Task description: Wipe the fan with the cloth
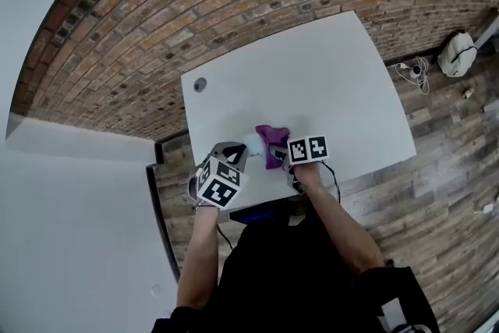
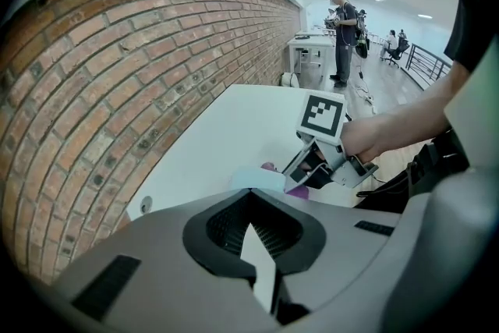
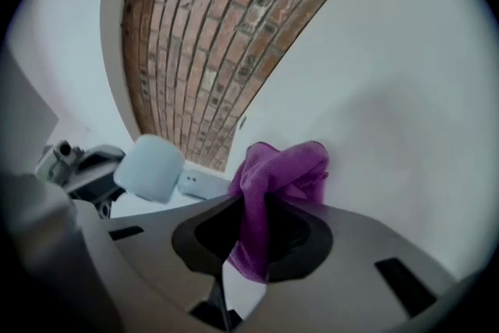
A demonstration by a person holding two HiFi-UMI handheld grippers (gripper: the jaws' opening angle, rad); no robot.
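The fan (image 2: 257, 178) peeks out as just a pale edge over the left gripper (image 2: 261, 265), the rest hidden behind it. The cloth (image 3: 281, 168) has its lower end swallowed between the jaws of the right gripper (image 3: 242, 277). The people (image 2: 394, 43) far down the room are too small to make out.

One purple cloth (image 1: 271, 138), one pale fan (image 1: 251, 143), one worktop (image 1: 335, 90), two tools: left tool (image 1: 238, 155), right tool (image 1: 282, 157).
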